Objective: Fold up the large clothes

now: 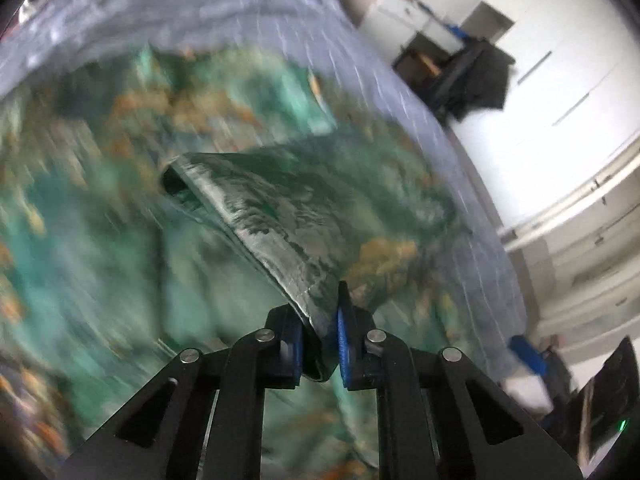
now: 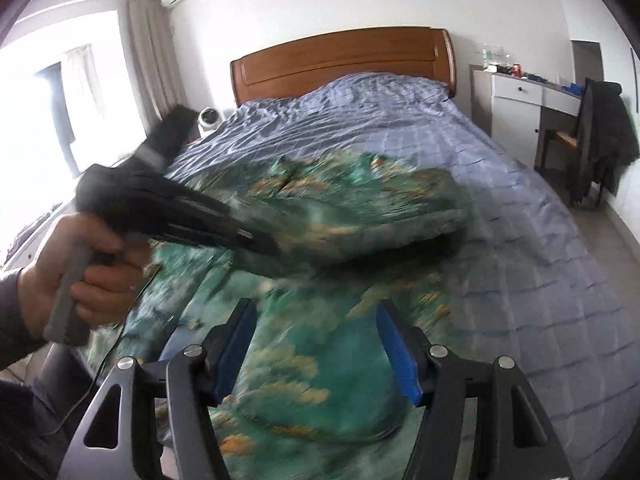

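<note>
The big green cloth (image 2: 320,360) (with orange spots) lies on the blue bed (image 2: 520,240). The left gripper (image 1: 320,344) pinches 1 fold of it tight. The right gripper (image 2: 316,344) hangs over it with jaws apart, holding nothing.

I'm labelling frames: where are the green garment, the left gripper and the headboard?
green garment (image 1: 288,232): left wrist view, lifted fold.
left gripper (image 1: 320,344): left wrist view, between fingers shut on cloth.
headboard (image 2: 340,56): right wrist view, wooden panel.
</note>
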Demonstrator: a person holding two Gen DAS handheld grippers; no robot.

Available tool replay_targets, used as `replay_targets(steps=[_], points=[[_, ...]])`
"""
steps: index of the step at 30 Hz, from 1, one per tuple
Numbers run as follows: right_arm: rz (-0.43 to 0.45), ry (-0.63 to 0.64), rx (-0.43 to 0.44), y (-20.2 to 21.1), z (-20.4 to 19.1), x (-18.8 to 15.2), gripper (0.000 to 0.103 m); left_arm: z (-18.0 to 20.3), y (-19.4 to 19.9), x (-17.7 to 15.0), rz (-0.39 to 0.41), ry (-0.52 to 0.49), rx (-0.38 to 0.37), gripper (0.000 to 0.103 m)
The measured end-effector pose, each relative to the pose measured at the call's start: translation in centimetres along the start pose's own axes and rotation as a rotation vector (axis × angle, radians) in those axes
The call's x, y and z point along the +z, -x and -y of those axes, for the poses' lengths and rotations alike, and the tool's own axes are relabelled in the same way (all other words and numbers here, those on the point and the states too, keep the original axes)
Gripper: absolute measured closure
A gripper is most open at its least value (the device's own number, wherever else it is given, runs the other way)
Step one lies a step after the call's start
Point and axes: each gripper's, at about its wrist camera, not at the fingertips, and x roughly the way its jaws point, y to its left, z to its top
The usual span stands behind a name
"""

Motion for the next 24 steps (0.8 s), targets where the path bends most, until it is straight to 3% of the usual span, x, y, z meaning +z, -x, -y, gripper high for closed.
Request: replay_targets(steps=[3, 7, 10, 13, 16, 17, 21, 24], points=[[0.009, 0.034, -0.044, -1.0, 1.9, 2.6, 0.039, -3.4, 0.7, 2.6, 0.056, 0.006, 0.082, 0.091], [-0.008, 0.078, -0.091, -4.9, 4.6, 7.3, 0.039, -7.9, -2.3, 3.5, 0.006, 0.038, 0.141, 0.09], [-0.05, 0.069, -0.079, -9.6, 6.3, 10.5, 0.039, -8.8, -3.4, 4.1, -0.003, 0.043, 0.148, 0.079], [-0.135, 0.058, -0.061, -15.3, 7.5, 13.2, 0.039, -8.7, -3.5, 4.4, 0.024, 0.045, 0.132, 0.058], [-0.176, 0.069, -0.07, -20.3, 7.9, 14.5, 0.039, -8.8, -4.9, 4.3, 0.0, 0.032, 0.166, 0.057], [-0.199, 0.057, -0.06, -22.1, 8.3, 14.6, 0.039, -9.3, -5.2, 4.1, -0.013, 0.03, 0.174, 0.062], [-0.403, 0.01, -0.04, -29.4, 9.4, 12.4, 0.039, -9.5, -6.7, 3.6, -0.044, 0.009, 0.212, 0.065], [-0.386, 0.032, -0.053, -29.6, 9.1, 12.0, 0.038, -9.3, -7.0, 3.6, -0.046, -0.003, 0.229, 0.064]])
